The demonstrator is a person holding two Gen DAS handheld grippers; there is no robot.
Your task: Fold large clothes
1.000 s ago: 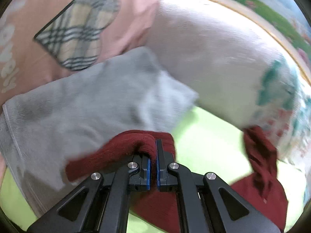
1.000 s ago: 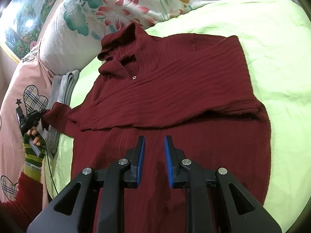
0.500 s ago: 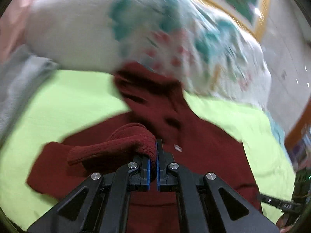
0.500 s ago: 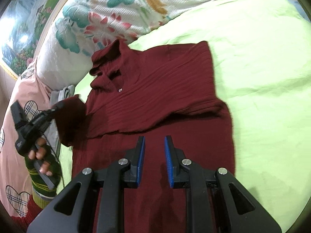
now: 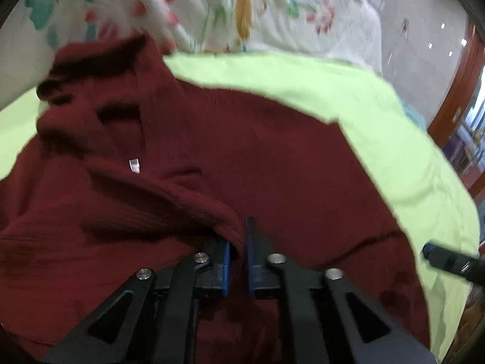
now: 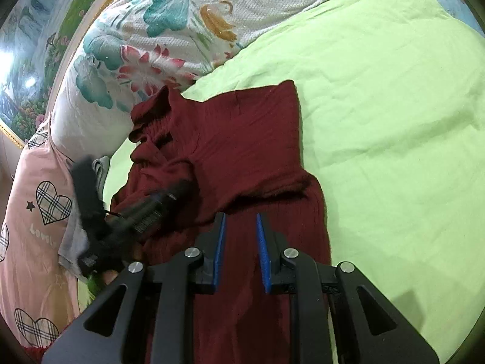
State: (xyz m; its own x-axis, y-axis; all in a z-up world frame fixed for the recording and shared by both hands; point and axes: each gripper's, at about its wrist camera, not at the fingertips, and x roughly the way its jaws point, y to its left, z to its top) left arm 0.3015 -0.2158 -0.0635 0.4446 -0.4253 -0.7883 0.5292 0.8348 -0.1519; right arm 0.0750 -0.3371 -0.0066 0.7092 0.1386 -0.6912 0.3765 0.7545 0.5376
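Left tongs (image 5: 238, 253), jaws just easing apart with the sleeve cuff (image 5: 224, 221) loose between them, sit over the middle of the maroon sweater (image 6: 242, 151) spread on the green bed (image 6: 379, 121), collar toward the floral pillow (image 6: 145, 45). Right tongs (image 6: 239, 248), slightly spread and empty, hover nearer the sweater's hem; nothing blocks either.

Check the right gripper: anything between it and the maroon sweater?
Nothing visible. The right gripper hangs open over the lower body of the maroon sweater, bare knit straight ahead of it. The left gripper is off to its left over the folded-in sleeve, not in the path.
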